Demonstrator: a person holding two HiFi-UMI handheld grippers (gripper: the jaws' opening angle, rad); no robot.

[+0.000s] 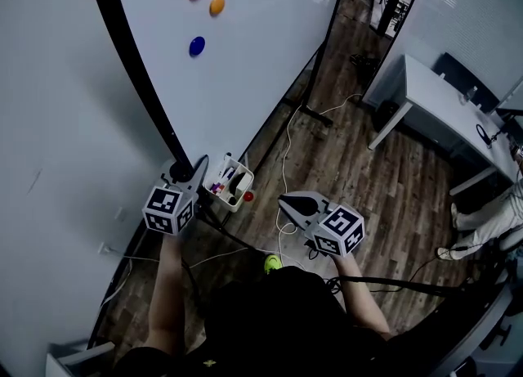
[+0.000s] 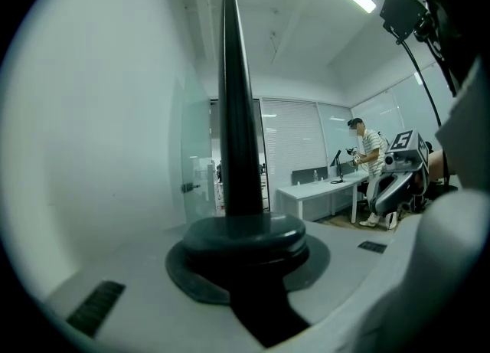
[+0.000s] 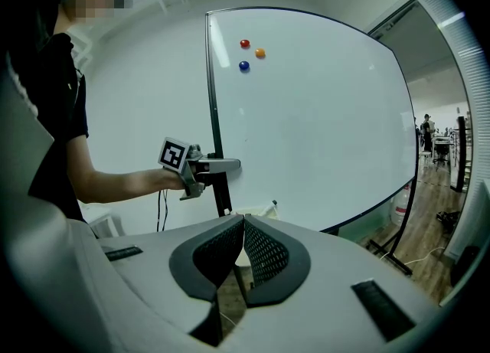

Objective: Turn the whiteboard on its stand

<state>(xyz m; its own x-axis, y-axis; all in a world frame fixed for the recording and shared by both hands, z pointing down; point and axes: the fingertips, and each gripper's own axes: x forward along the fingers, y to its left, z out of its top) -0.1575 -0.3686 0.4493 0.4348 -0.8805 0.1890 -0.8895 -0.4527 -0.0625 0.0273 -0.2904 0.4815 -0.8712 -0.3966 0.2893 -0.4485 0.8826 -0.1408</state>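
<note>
Pinching the black frame (image 1: 131, 65) of the whiteboard (image 1: 245, 48) low on its near upright edge, my left gripper (image 1: 194, 172) had its jaws pressed onto the bar from both sides. My right gripper (image 1: 292, 204) hung free at about 3 o'clock from the left one, jaws pressed together on nothing, well apart from the board. The board stood upright on its stand (image 1: 315, 114), filling the head view from 10 to 1 o'clock.

To turn it well, I judged I should hold the pinch square on the bar and swing that edge in a slow arc, not tug sideways. A skewed pull could let the bar slip or drag the whole stand. The marker box (image 1: 233, 187) just at 3 o'clock of my left gripper and the white cable (image 1: 286, 146) on the floor looked liable to snag.

Only the head view showed the floor, the box and the tabletop (image 1: 425, 93) at 2 o'clock. Only the right gripper view showed the clamp side-on and the full board face, with the red magnet (image 3: 245, 43), orange magnet (image 3: 260, 53) and blue magnet (image 3: 243, 66) near 12 o'clock. Only the left gripper view showed the bar rising straight between the pads and a person (image 2: 369, 152) standing at 3 o'clock.
</note>
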